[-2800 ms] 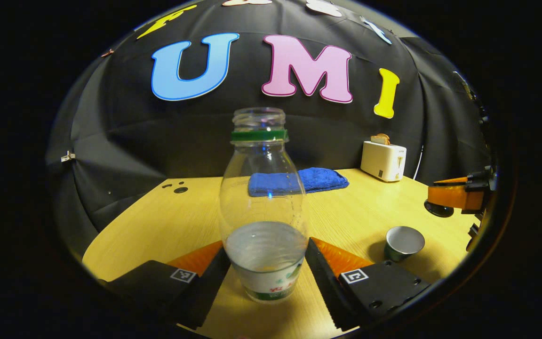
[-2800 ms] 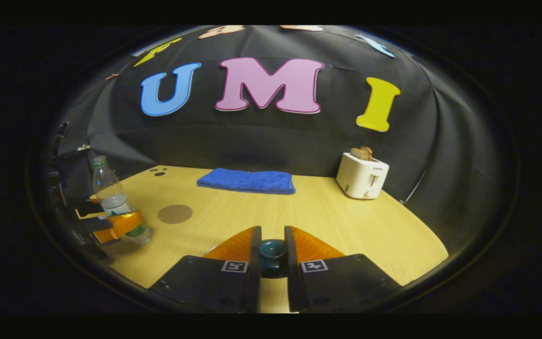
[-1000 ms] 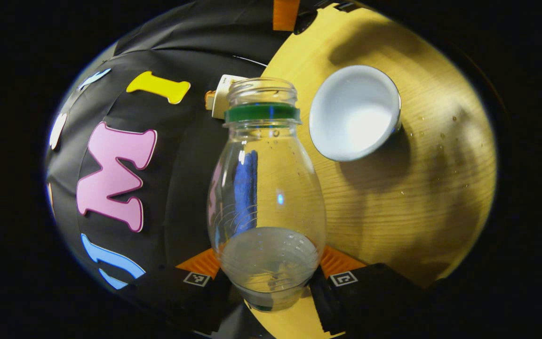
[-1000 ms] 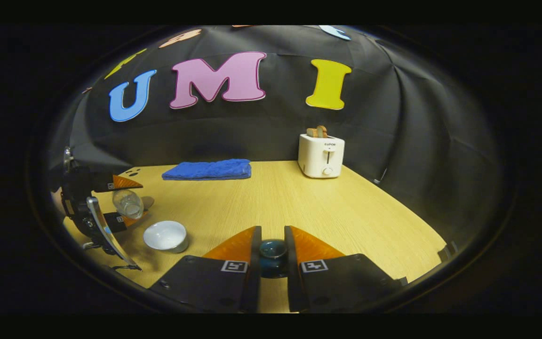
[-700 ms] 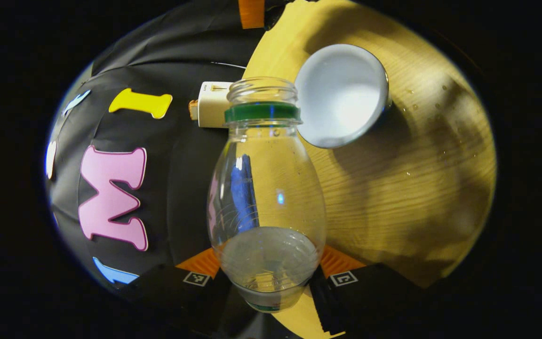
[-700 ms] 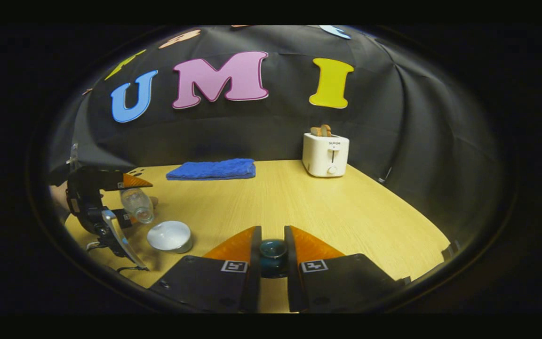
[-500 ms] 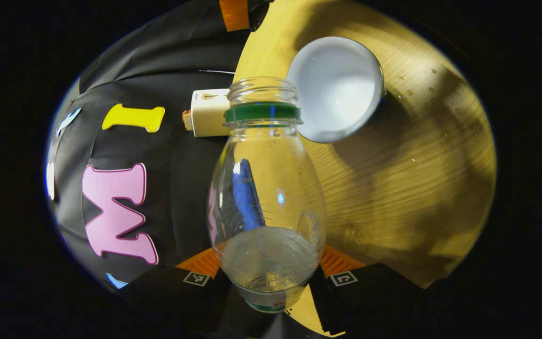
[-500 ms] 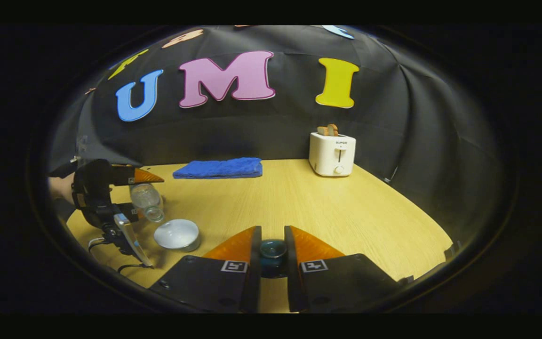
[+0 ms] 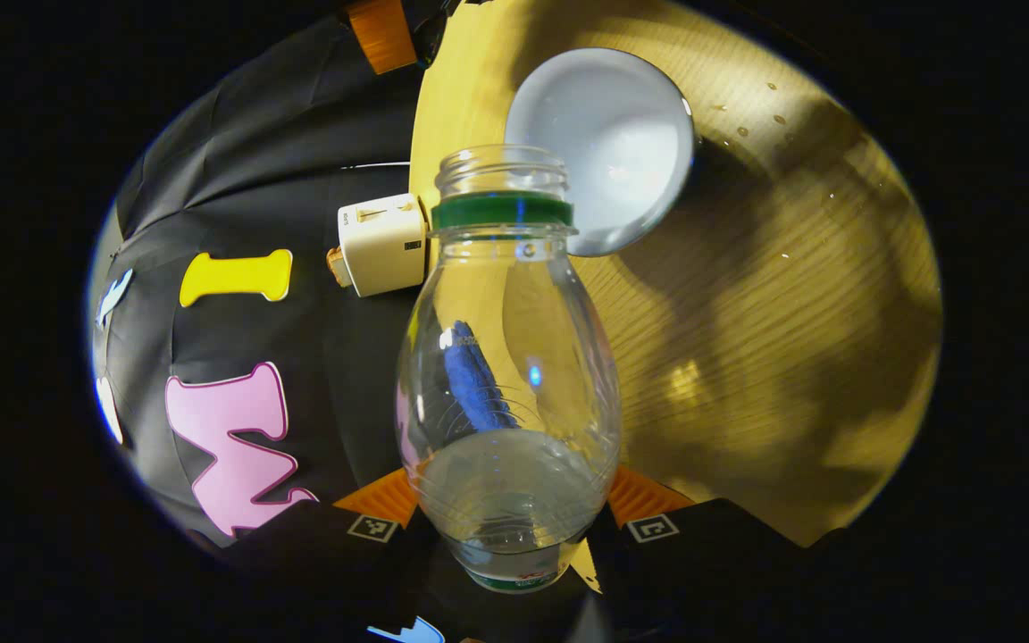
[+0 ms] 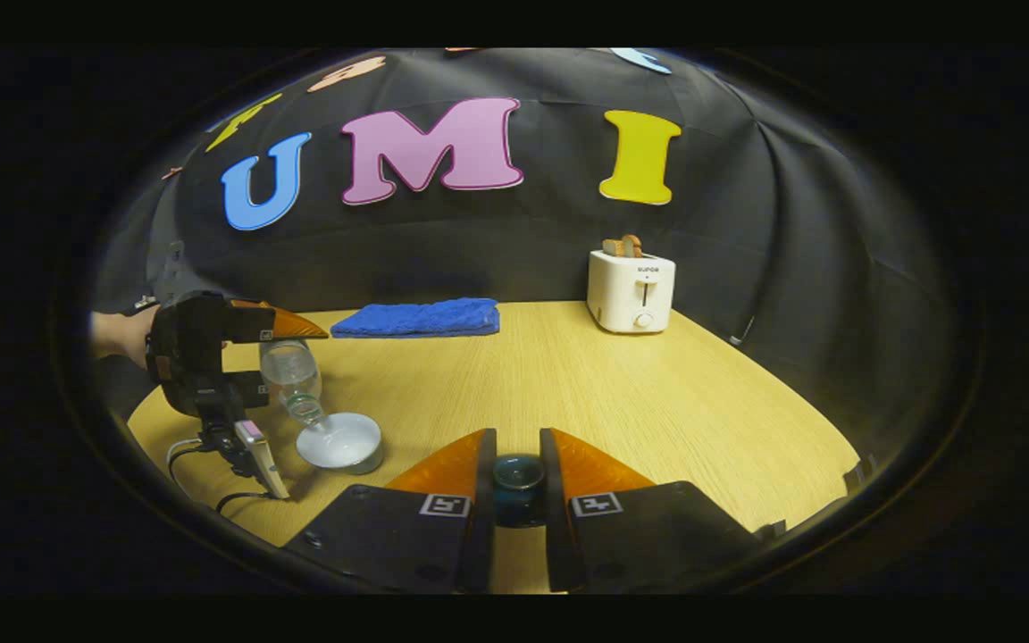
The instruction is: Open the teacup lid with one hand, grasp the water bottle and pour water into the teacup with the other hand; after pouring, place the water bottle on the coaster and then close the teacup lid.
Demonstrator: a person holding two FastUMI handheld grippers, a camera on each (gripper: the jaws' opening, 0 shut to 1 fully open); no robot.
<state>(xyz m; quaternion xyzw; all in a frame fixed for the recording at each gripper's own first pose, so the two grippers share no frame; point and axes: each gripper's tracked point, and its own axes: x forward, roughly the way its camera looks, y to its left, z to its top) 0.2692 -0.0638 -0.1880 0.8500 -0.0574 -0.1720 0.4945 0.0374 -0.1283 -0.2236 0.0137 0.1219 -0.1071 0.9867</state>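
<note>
My left gripper (image 9: pixel 514 500) is shut on the lower body of a clear water bottle (image 9: pixel 506 357) with a green neck ring and no cap. The bottle is tilted steeply, its mouth just over the rim of the open white-lined teacup (image 9: pixel 604 143), and a little water lies in it. In the right gripper view the same bottle (image 10: pixel 293 375) leans down at the teacup (image 10: pixel 340 442), held by the left gripper (image 10: pixel 238 353) and a hand (image 10: pixel 117 335). My right gripper (image 10: pixel 517 436) is shut on the dark teal knob of the teacup lid (image 10: pixel 517 482), held above the table to the cup's right.
The wooden table (image 10: pixel 657 393) carries a folded blue towel (image 10: pixel 416 319) at the back and a white toaster (image 10: pixel 631 290) with toast at the back right. Water drops (image 9: pixel 747 116) lie on the wood near the cup. A cable (image 10: pixel 238 500) trails by the front left edge.
The left gripper has tipped the bottle further and brought its mouth over to the teacup's rim. The right gripper still holds the lid, nearly still.
</note>
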